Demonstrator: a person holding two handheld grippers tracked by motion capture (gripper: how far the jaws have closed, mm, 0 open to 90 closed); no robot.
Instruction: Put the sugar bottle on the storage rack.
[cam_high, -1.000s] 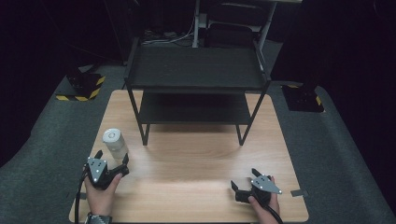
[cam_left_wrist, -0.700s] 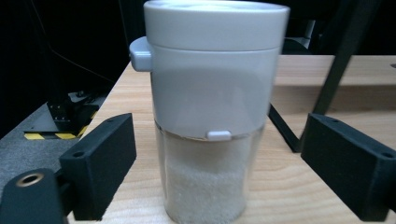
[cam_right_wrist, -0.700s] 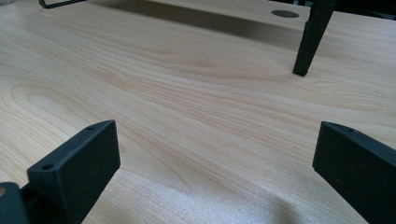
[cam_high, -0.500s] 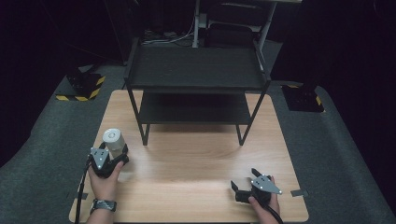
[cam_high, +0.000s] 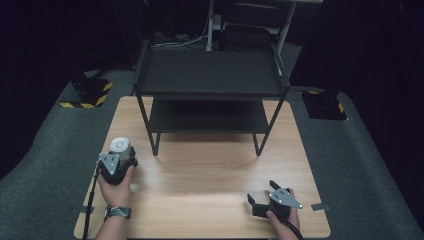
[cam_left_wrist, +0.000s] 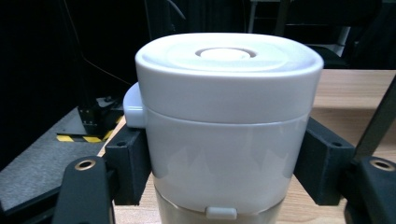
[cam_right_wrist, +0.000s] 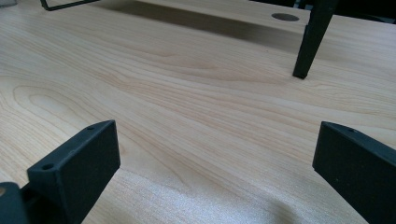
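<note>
A white lidded canister (cam_high: 120, 146) stands upright near the left edge of the wooden table (cam_high: 210, 175). In the left gripper view the canister (cam_left_wrist: 224, 116) sits right up close, with a black jaw against each of its sides. My left gripper (cam_high: 121, 153) (cam_left_wrist: 224, 172) is shut on the canister low on its body. My right gripper (cam_high: 262, 193) rests near the table's front right corner. In the right gripper view its jaws (cam_right_wrist: 215, 163) stand wide apart over bare wood, so it is open.
A black two-tier metal shelf rack (cam_high: 210, 75) stands on the far half of the table, and one of its legs (cam_right_wrist: 310, 42) rises ahead of the right gripper. Grey carpet (cam_high: 45, 150) surrounds the table.
My left gripper moved forward to the canister and its jaws now flank and hold it. The right gripper stayed where it was.
</note>
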